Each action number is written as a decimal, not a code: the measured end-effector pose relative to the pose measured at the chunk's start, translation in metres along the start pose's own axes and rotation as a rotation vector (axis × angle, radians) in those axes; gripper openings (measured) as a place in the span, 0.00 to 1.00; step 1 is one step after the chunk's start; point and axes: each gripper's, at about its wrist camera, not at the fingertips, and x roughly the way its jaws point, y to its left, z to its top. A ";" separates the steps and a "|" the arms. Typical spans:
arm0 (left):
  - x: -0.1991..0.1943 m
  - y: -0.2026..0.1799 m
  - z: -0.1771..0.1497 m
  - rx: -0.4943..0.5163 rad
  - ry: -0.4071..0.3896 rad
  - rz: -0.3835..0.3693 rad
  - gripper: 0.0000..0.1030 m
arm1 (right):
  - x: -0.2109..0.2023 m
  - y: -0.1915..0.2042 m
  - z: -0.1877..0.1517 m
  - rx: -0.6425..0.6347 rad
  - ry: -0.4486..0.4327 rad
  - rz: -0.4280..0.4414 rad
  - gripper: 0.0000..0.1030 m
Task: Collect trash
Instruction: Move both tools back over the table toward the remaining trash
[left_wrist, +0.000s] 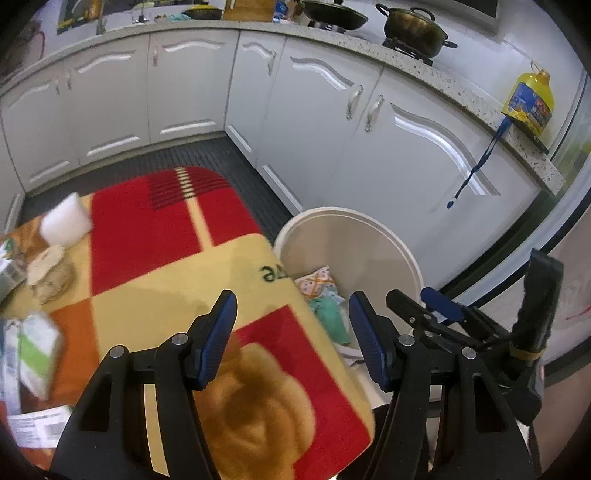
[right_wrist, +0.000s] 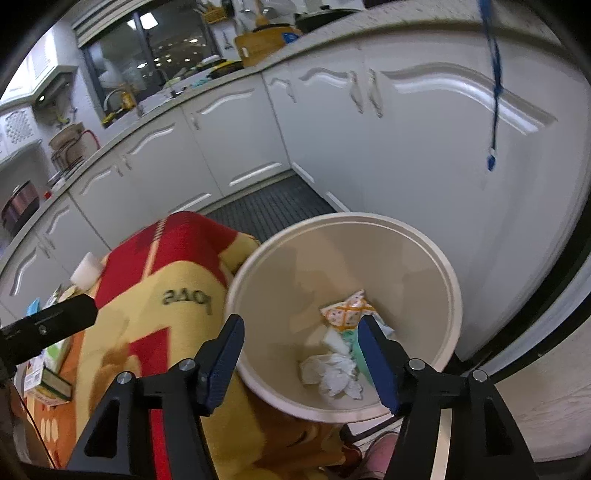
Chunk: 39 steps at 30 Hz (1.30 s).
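A cream round bin (left_wrist: 399, 251) (right_wrist: 443, 266) stands beside a red and yellow mat. Inside it lie a patterned wrapper (right_wrist: 345, 312), a crumpled white tissue (right_wrist: 332, 374) and a green scrap (left_wrist: 330, 319). My left gripper (left_wrist: 291, 339) is open and empty over the mat's (left_wrist: 177, 273) right edge. My right gripper (right_wrist: 301, 363) is open and empty above the bin's near rim; it also shows in the left wrist view (left_wrist: 439, 302). Trash lies at the mat's left side: a white foam block (left_wrist: 66, 219), crumpled brownish paper (left_wrist: 50, 275), and a green-and-white packet (left_wrist: 37, 352).
White kitchen cabinets (left_wrist: 321, 122) line the back and right, above a dark ribbed floor mat (left_wrist: 207, 155). Pots and a yellow oil bottle (left_wrist: 528, 99) sit on the counter. A blue strap (right_wrist: 495, 85) hangs off the counter above the bin. Small boxes (right_wrist: 51, 380) lie at the mat's left edge.
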 end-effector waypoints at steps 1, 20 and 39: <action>-0.003 0.002 -0.001 -0.001 -0.005 0.007 0.60 | -0.003 0.006 0.000 -0.012 -0.002 0.007 0.60; -0.079 0.074 -0.036 -0.101 -0.069 0.105 0.60 | -0.022 0.102 -0.007 -0.163 -0.005 0.152 0.63; -0.139 0.194 -0.094 -0.262 -0.058 0.243 0.60 | -0.011 0.175 -0.023 -0.264 0.066 0.280 0.65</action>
